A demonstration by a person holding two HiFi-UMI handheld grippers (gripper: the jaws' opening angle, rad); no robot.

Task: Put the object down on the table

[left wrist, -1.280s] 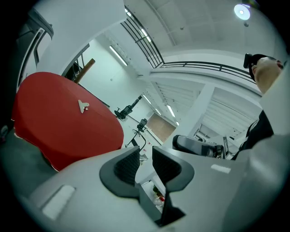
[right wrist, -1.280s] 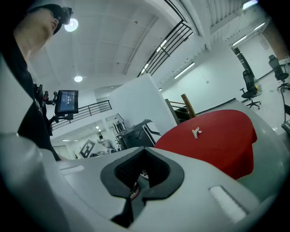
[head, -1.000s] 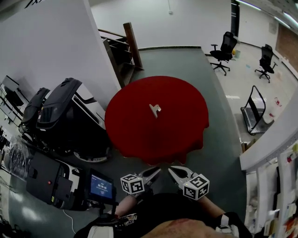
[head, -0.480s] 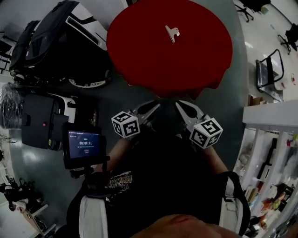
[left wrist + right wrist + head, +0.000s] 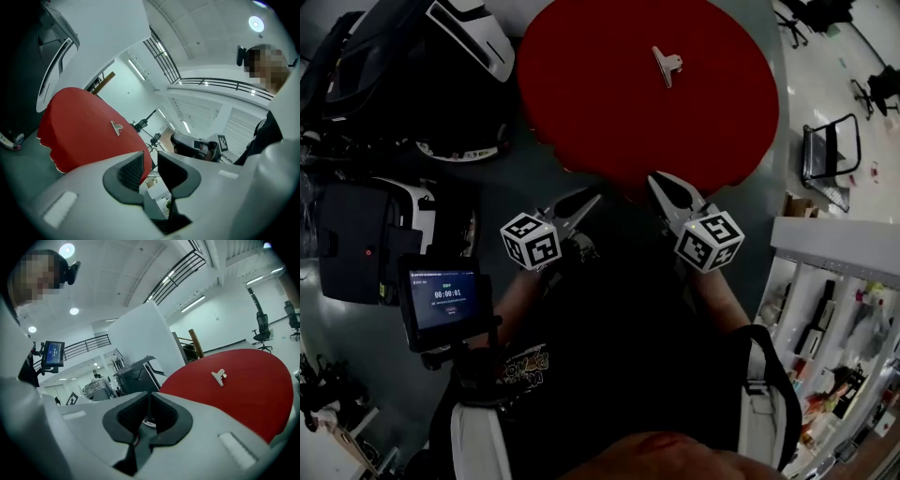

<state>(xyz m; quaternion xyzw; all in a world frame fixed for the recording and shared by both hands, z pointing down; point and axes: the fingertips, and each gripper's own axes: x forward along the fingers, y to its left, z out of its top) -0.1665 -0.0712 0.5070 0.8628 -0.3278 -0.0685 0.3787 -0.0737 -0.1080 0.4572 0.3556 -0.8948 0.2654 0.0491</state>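
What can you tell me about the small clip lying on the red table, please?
It is a small silvery metal clip, roughly T-shaped, with one broad end and one narrower end. It lies flat and alone near the middle of the round table, which a red cloth covers. Only the cloth touches it. Finer detail is too small to tell.

1. The clip [image 5: 667, 66] lies on the counter [image 5: 609, 122], towards its far side and a little right of the middle.
2. A large machine [image 5: 403, 56] stands on the floor just left of the counter.
3. A box [image 5: 356, 244] stands nearer than the machine, at the left.
4. A screen [image 5: 445, 298] stands just right of the box.
5. Shelves [image 5: 839, 309] stand at the right, nearer than the counter.
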